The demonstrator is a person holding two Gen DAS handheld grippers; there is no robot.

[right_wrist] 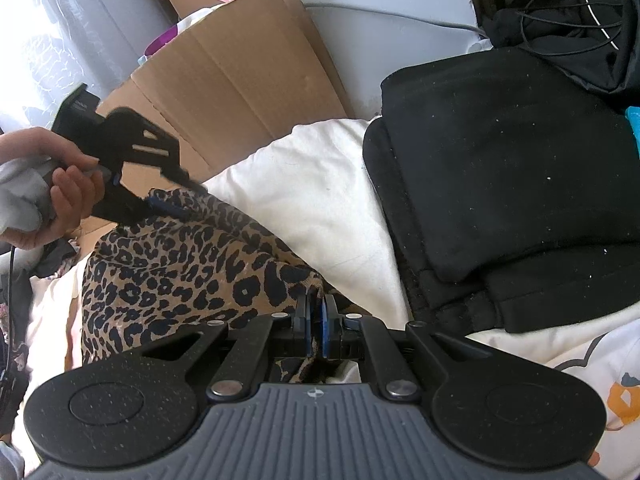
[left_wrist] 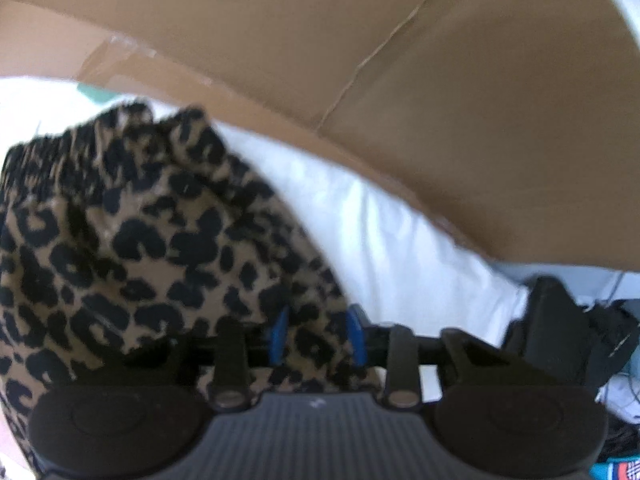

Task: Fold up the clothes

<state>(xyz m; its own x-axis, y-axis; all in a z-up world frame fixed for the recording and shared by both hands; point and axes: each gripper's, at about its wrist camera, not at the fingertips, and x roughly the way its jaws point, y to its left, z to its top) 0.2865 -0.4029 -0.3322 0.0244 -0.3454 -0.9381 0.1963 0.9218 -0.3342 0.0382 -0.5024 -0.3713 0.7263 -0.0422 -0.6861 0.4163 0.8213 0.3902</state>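
A leopard-print garment [right_wrist: 180, 276] is held up between both grippers above a white bed cover [right_wrist: 320, 208]. My right gripper [right_wrist: 316, 320] is shut on its near corner, blue pads pressed on the cloth. My left gripper [left_wrist: 316, 336] is shut on the garment's other edge [left_wrist: 140, 240]; the cloth sits between its blue pads. The left gripper also shows in the right wrist view [right_wrist: 168, 208], held by a hand at the far left, pinching the top of the garment. The garment hangs bunched between them.
A folded black garment [right_wrist: 512, 200] lies on the bed at the right. Flat cardboard [right_wrist: 240, 80] leans behind the bed and fills the left wrist view [left_wrist: 400, 80]. Dark clothes and cables [right_wrist: 580, 28] pile at the far right.
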